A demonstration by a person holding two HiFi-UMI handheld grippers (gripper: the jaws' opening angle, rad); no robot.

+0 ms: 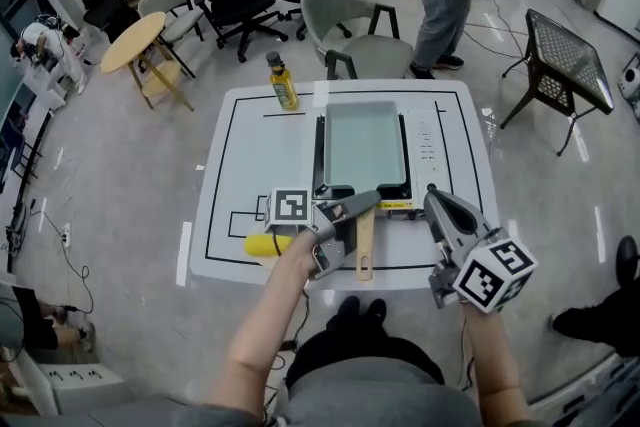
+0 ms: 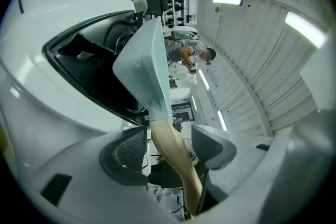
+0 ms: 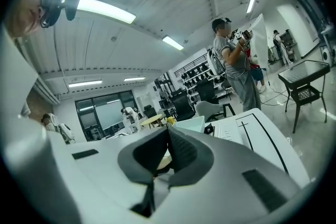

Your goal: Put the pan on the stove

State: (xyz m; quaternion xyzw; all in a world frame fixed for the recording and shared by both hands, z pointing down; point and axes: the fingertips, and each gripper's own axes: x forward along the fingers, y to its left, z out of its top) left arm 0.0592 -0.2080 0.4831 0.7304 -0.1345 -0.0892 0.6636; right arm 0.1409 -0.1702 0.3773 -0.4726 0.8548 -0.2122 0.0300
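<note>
left claw [image 2: 167,145]: we hold it wide open, pads not squeezing the wooden handle [image 2: 176,162] that runs between them | pan [image 1: 363,143]: just ahead of that claw, flat on the stove [image 1: 424,147], so we judge no grip is needed | right claw [image 3: 167,150]: closed, empty, off to the handle's right

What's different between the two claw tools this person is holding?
The left gripper has its jaws apart; the right gripper has them shut together. The left gripper has the pan's wooden handle between its jaws, pads not pressing it; the right gripper holds nothing. The left gripper sits at the pan; the right gripper hangs off to its right. Both carry a marker cube.
</note>
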